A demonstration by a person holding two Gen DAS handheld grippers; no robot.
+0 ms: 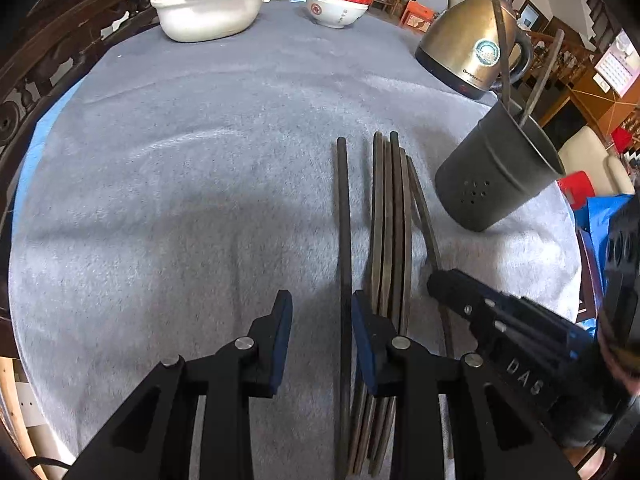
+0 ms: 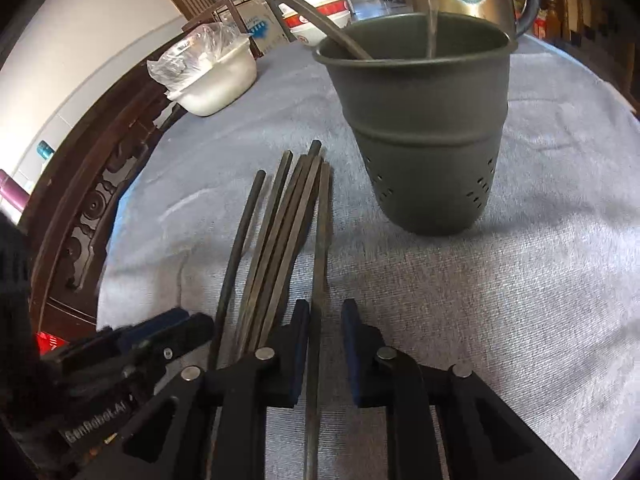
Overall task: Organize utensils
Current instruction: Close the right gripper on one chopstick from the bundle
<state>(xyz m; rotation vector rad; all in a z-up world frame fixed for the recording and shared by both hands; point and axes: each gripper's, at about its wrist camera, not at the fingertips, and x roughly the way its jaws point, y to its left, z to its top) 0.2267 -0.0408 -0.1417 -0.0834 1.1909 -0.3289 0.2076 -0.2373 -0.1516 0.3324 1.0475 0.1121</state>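
Observation:
Several dark chopsticks (image 1: 390, 220) lie side by side on the grey cloth (image 1: 180, 200); they also show in the right wrist view (image 2: 280, 232). A dark perforated utensil cup (image 1: 496, 168) stands to their right with two chopsticks in it, and shows upright in the right wrist view (image 2: 428, 128). My left gripper (image 1: 322, 312) is open, low over the cloth, with the leftmost single chopstick (image 1: 344, 240) between its fingers. My right gripper (image 2: 326, 320) is open around the rightmost chopstick (image 2: 322, 240). Each gripper shows in the other's view, the right one (image 1: 480, 312) and the left one (image 2: 160, 340).
A brass kettle (image 1: 472, 48) stands behind the cup. A white tub (image 1: 208, 12) with a plastic bag and stacked red-and-white bowls (image 1: 338, 0) sit at the far edge. A carved wooden chair back (image 1: 48, 64) borders the table's left side.

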